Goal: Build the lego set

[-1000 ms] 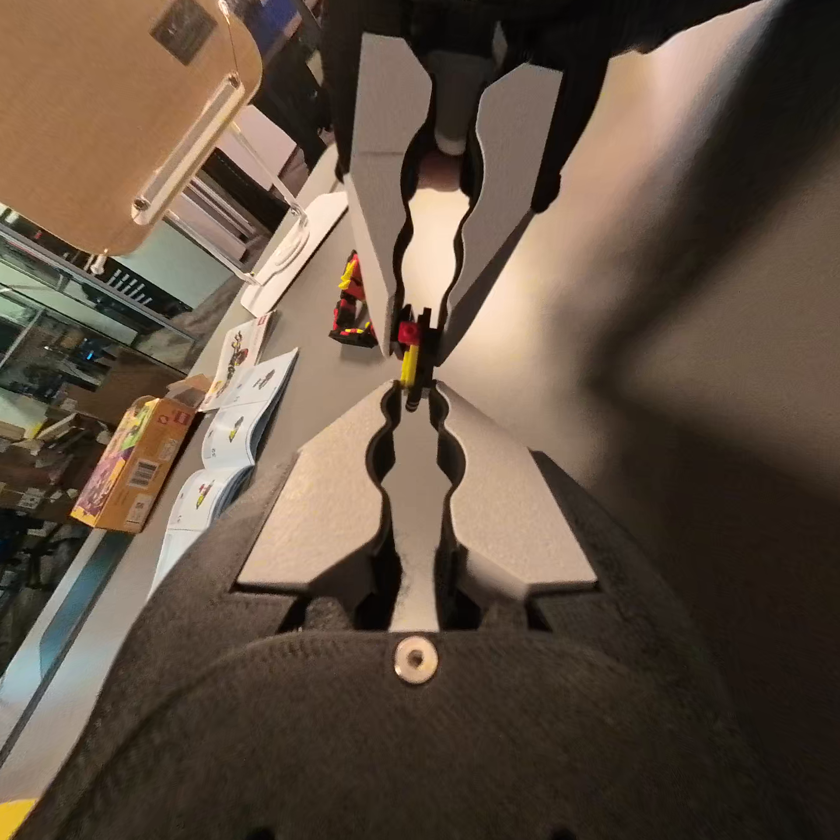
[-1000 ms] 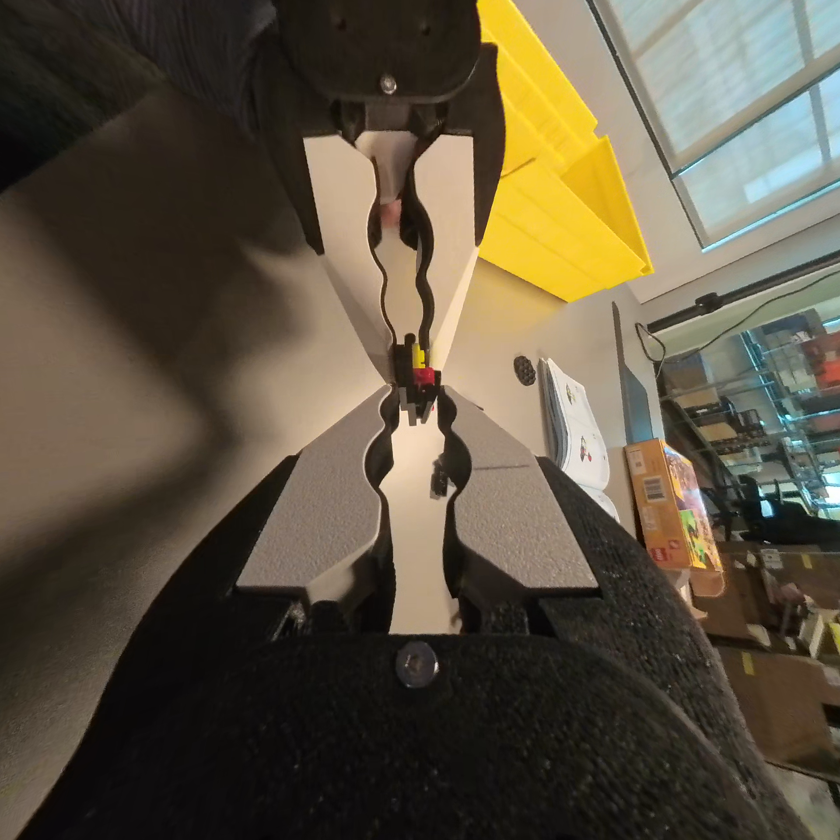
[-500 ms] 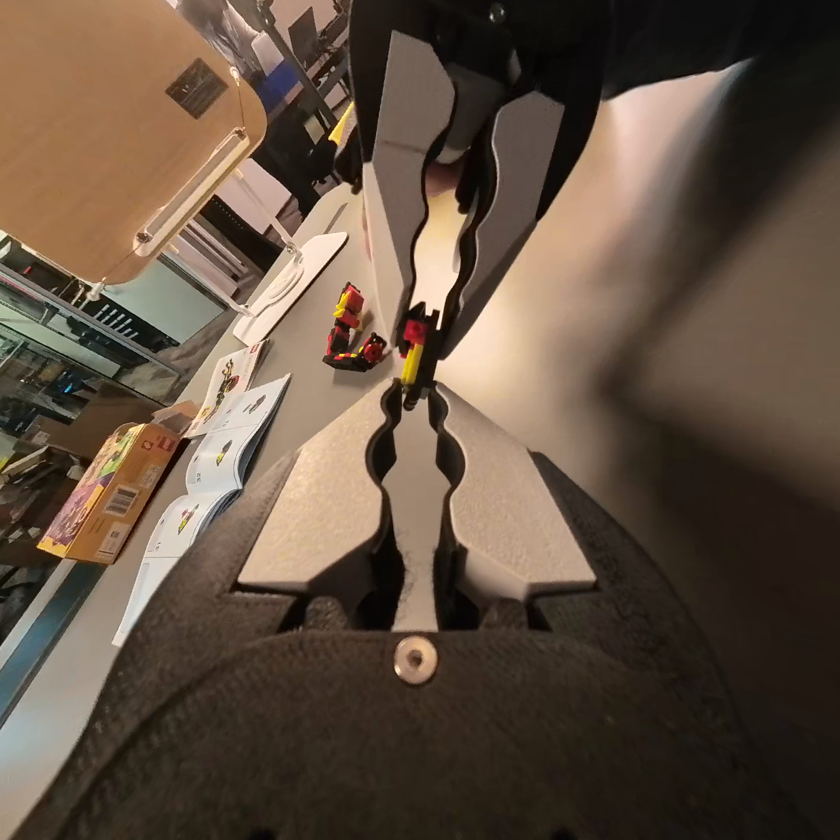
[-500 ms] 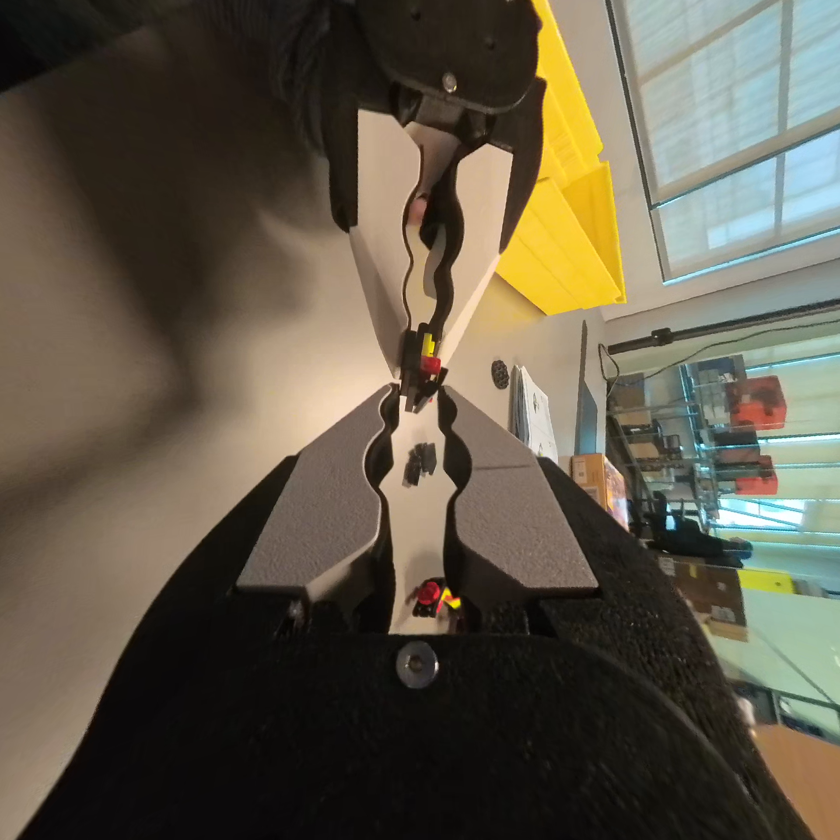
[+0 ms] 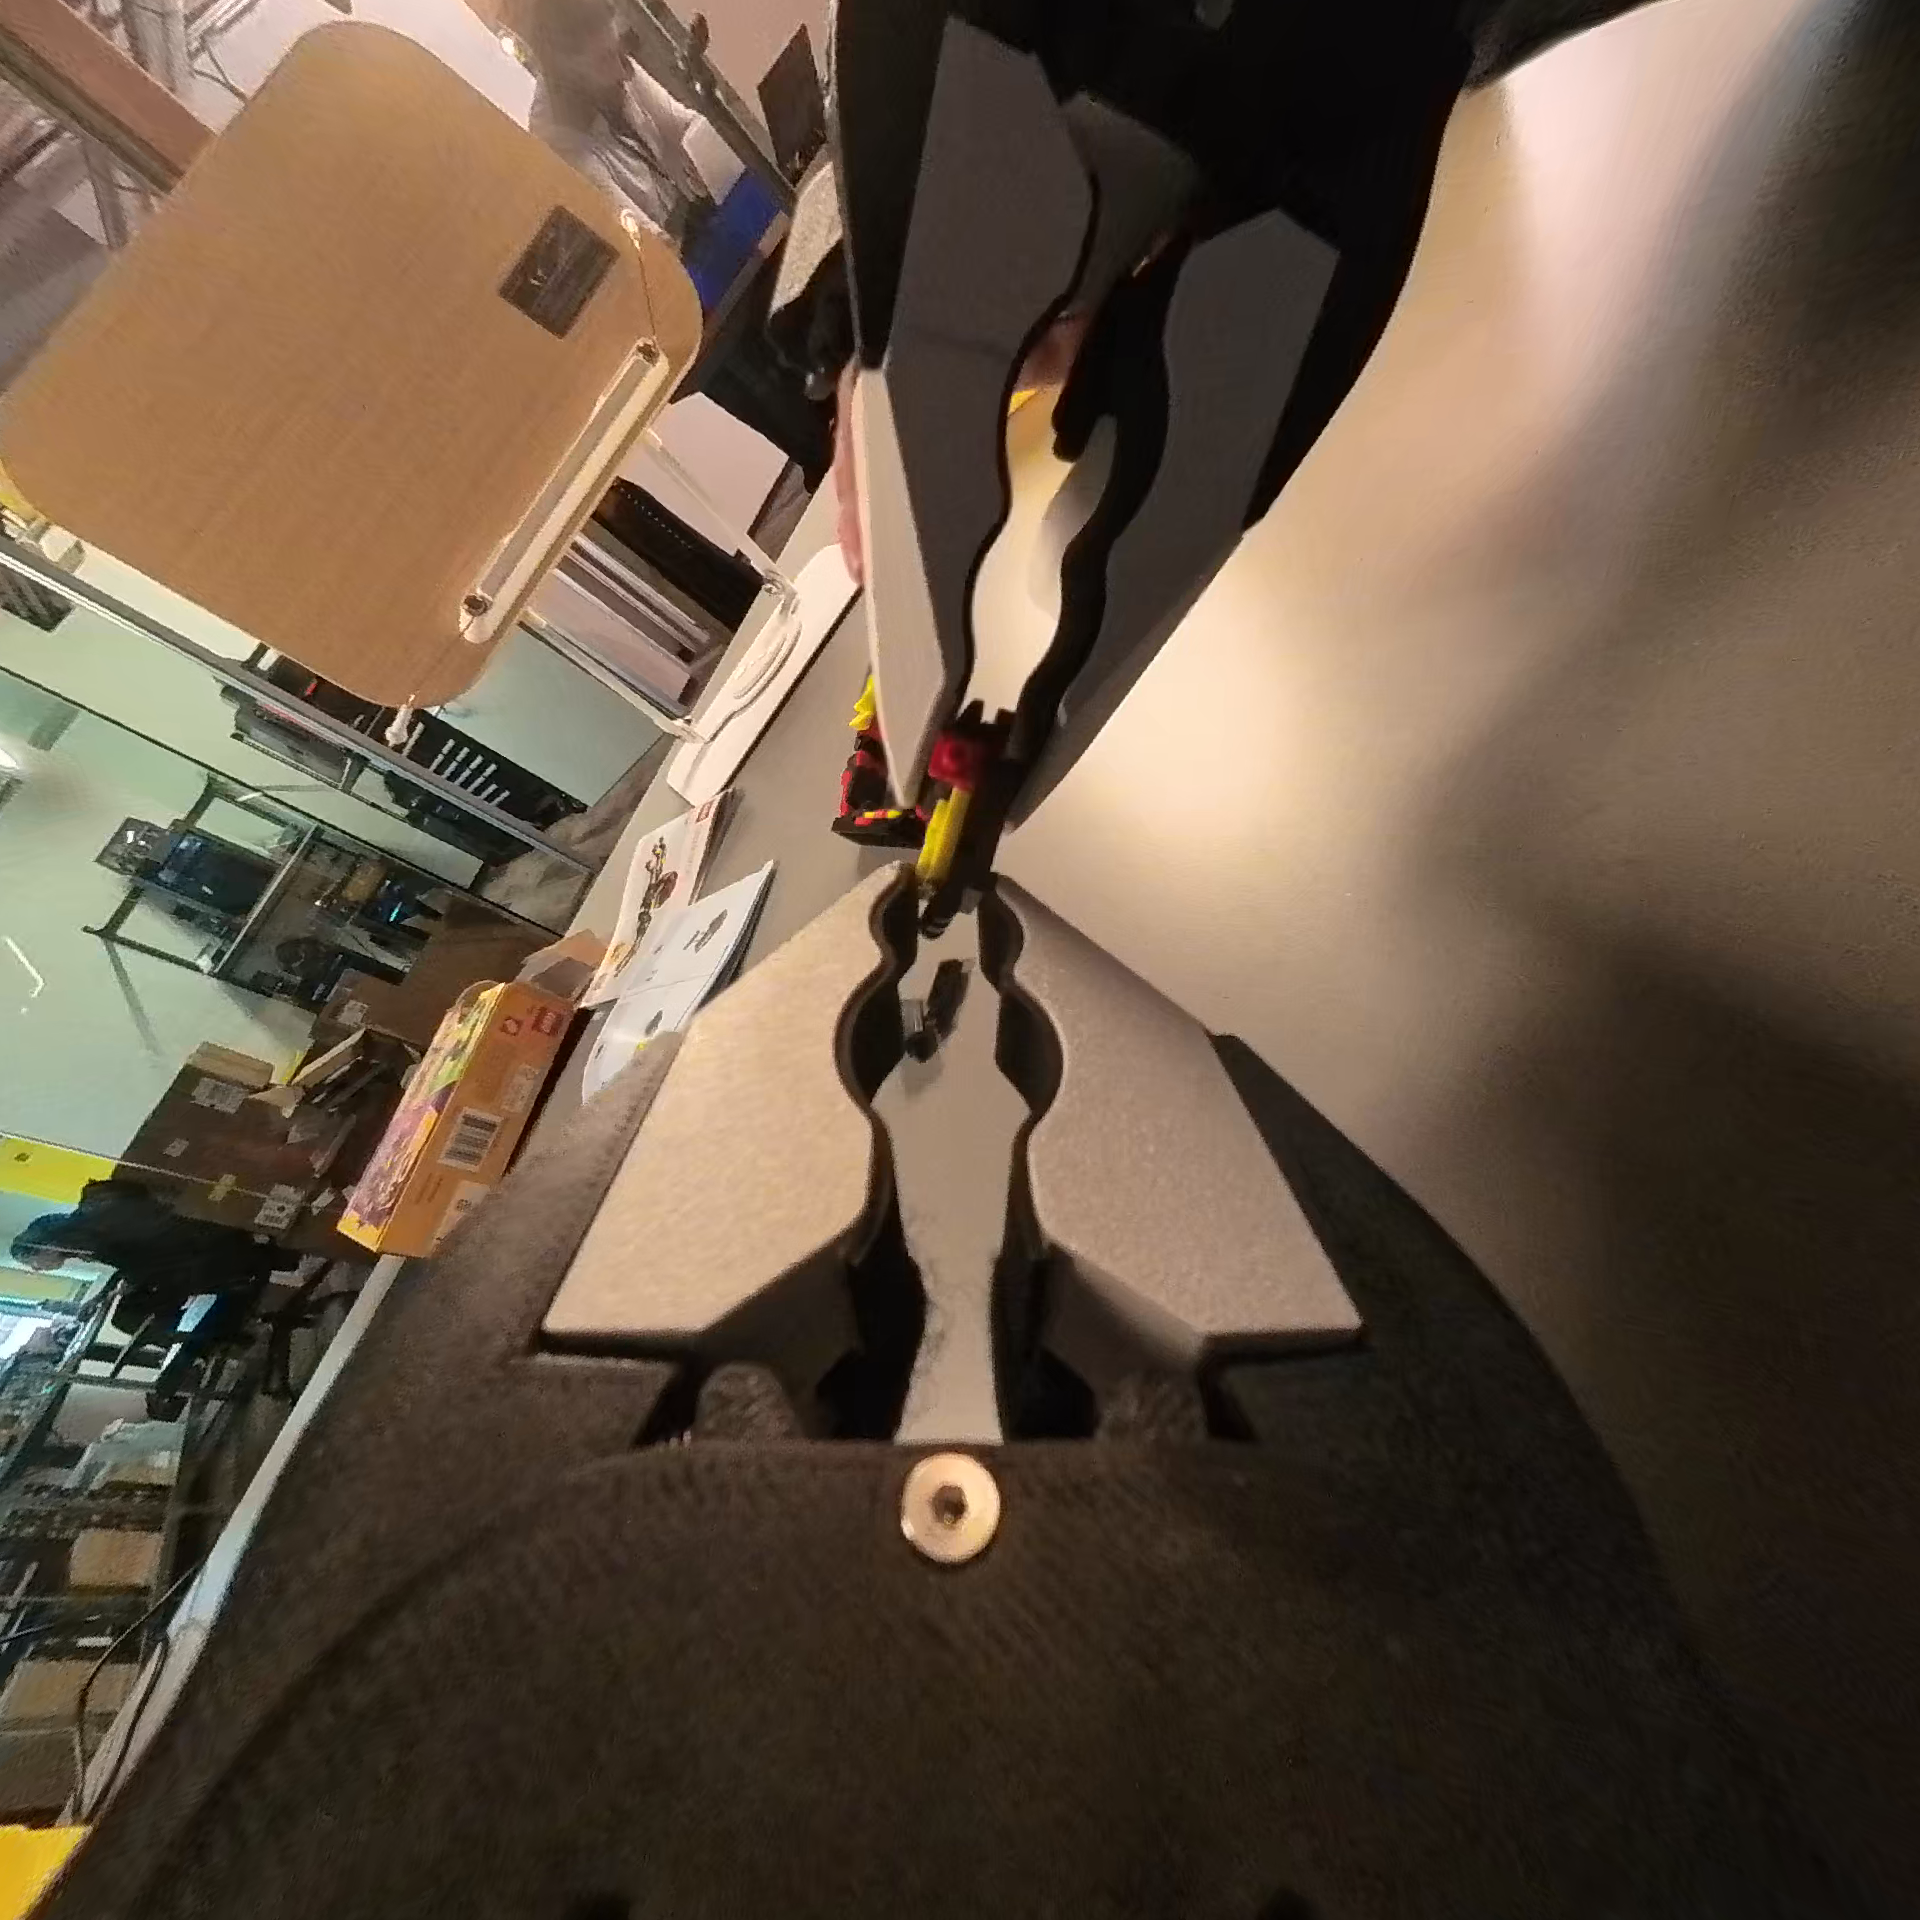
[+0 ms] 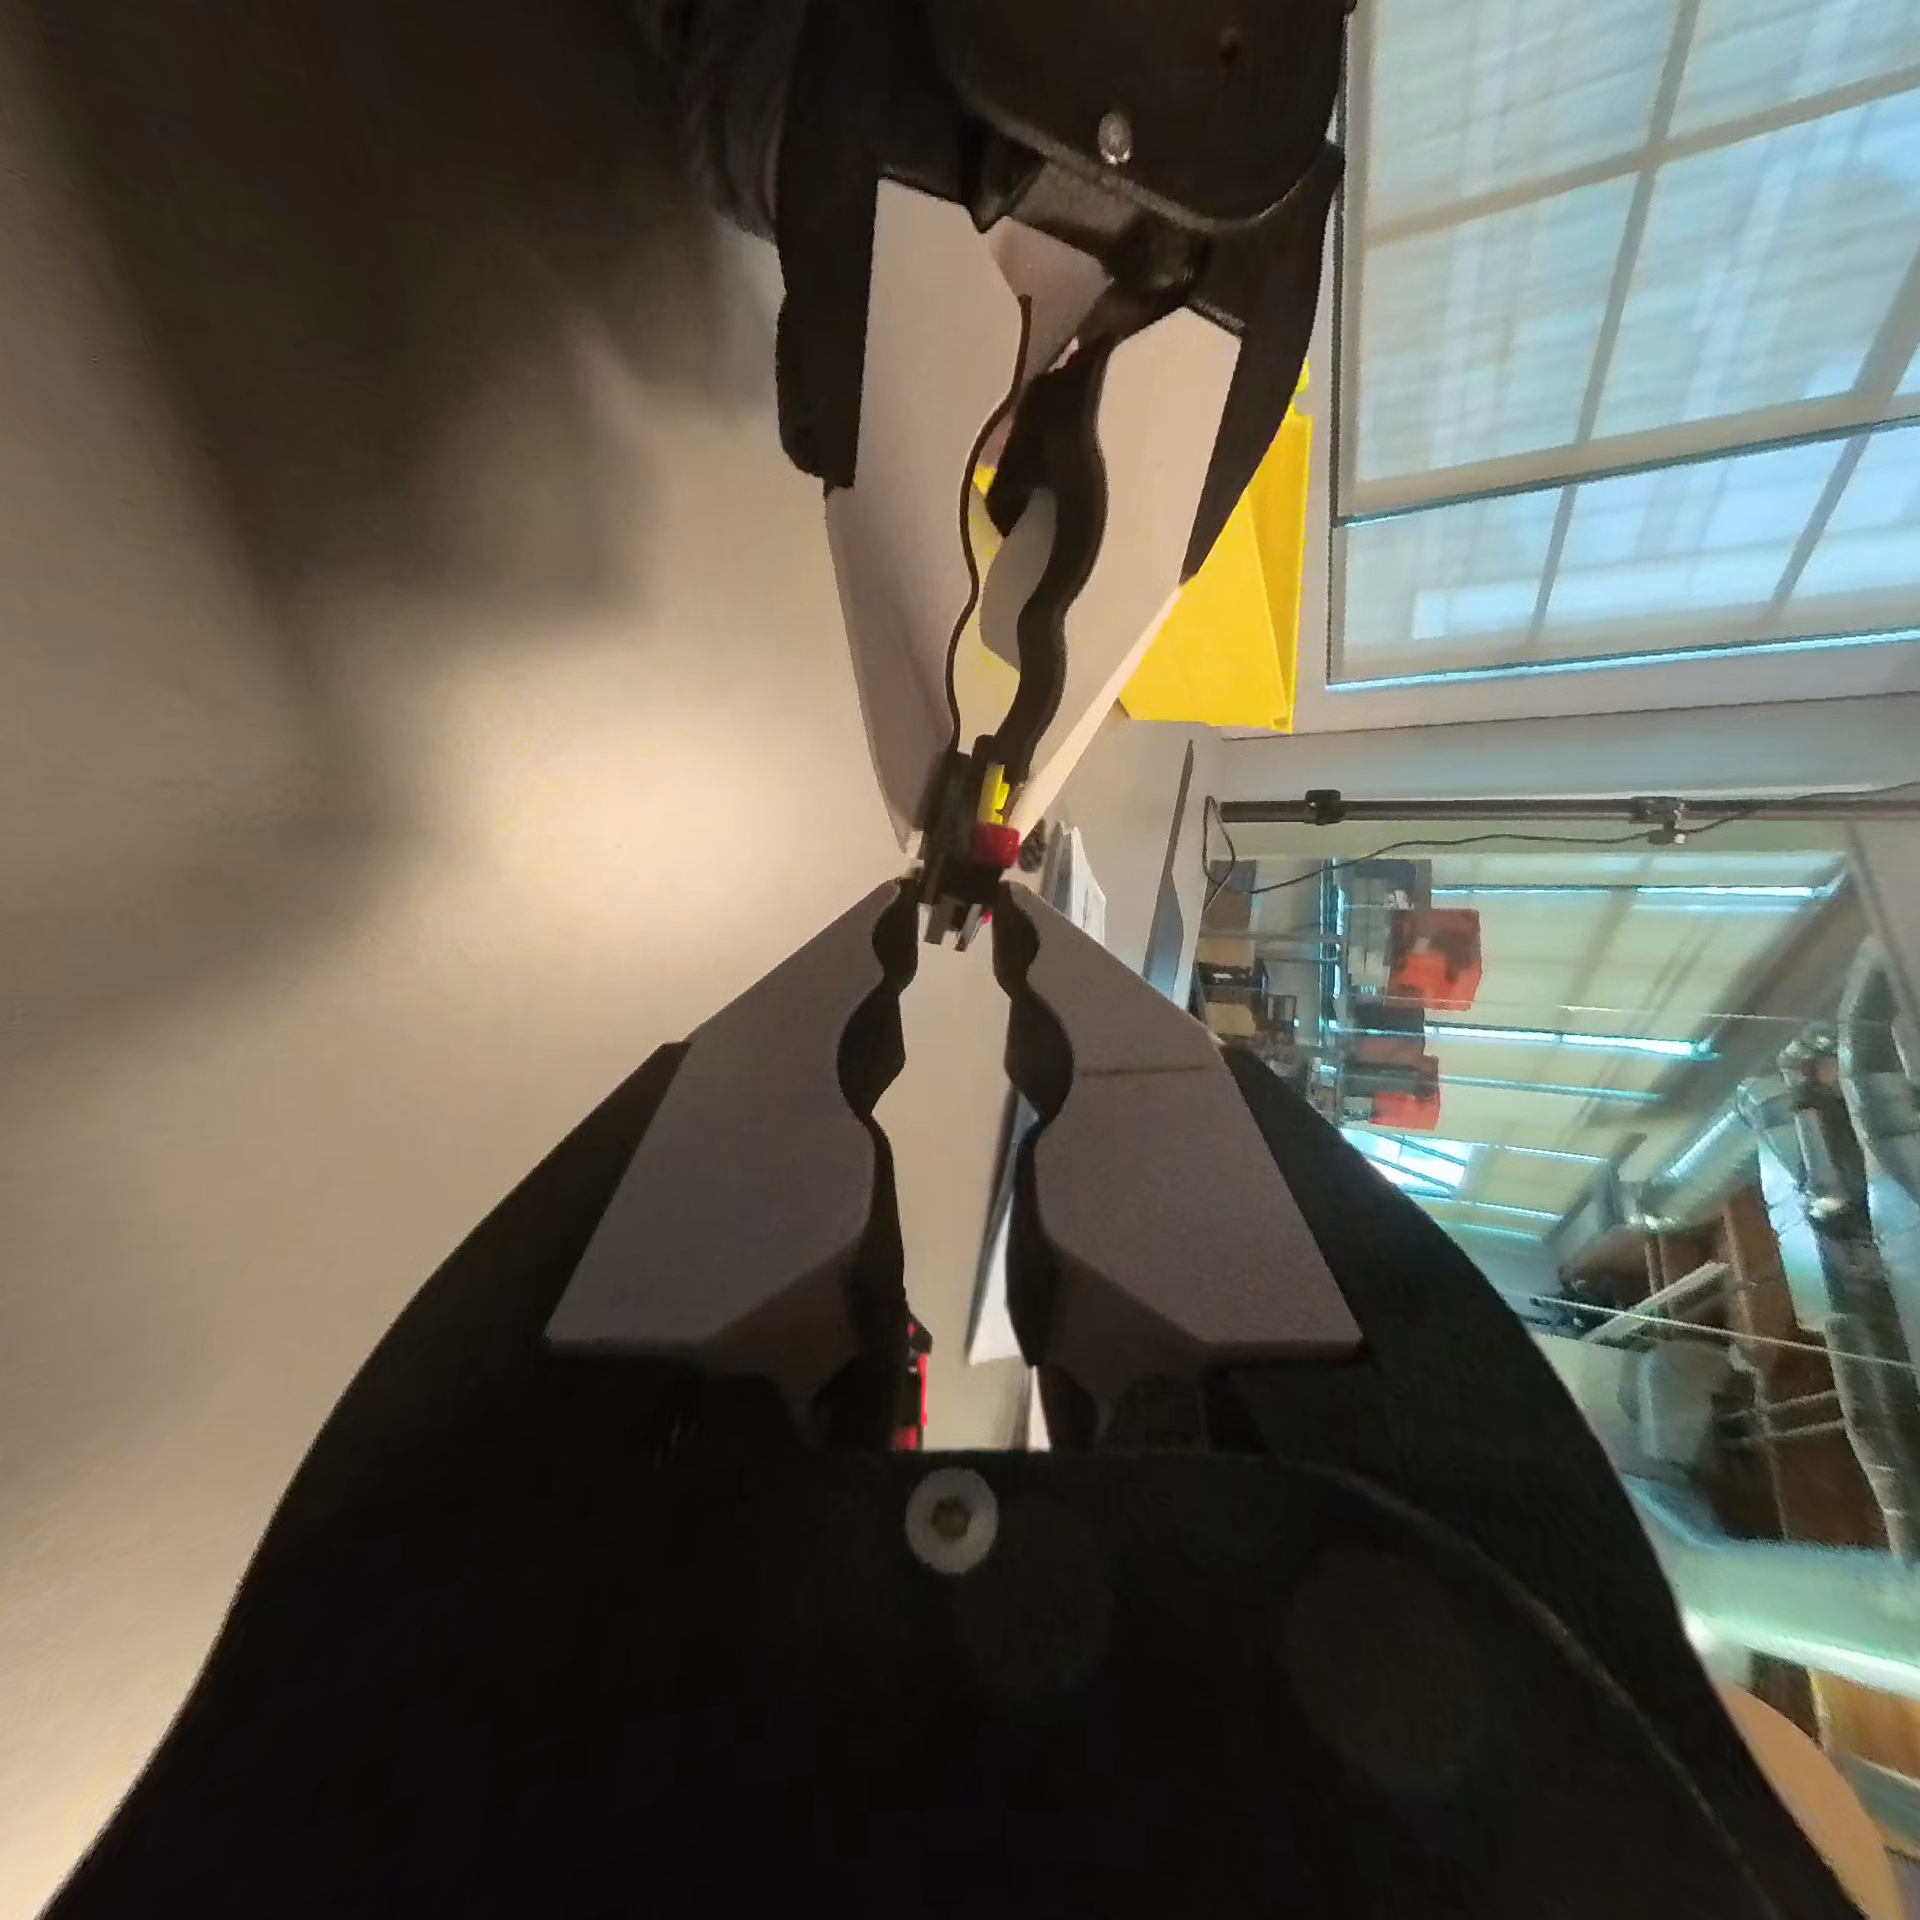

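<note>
Meeting tip to tip above the counter (image 5: 1455,727), both tongs shared one small red, yellow and black piece (image 5: 951,821). The left tongs (image 5: 940,902) stood narrow on its near end; the right tongs (image 6: 948,906) pinched the far end. Its long axis ran between them. Farther left lay a part-built model (image 5: 868,805).

Landmark: small lego assembly (image 5: 951,821), held off the table (image 5: 1455,831) — left gripper (image 5: 940,914) at its near end, right gripper (image 5: 961,748) opposite, tips facing. Second lego build (image 5: 868,800) on table just left of it. Booklets (image 5: 675,935) farther left — box (image 5: 457,1132) beyond, near table edge.
</note>
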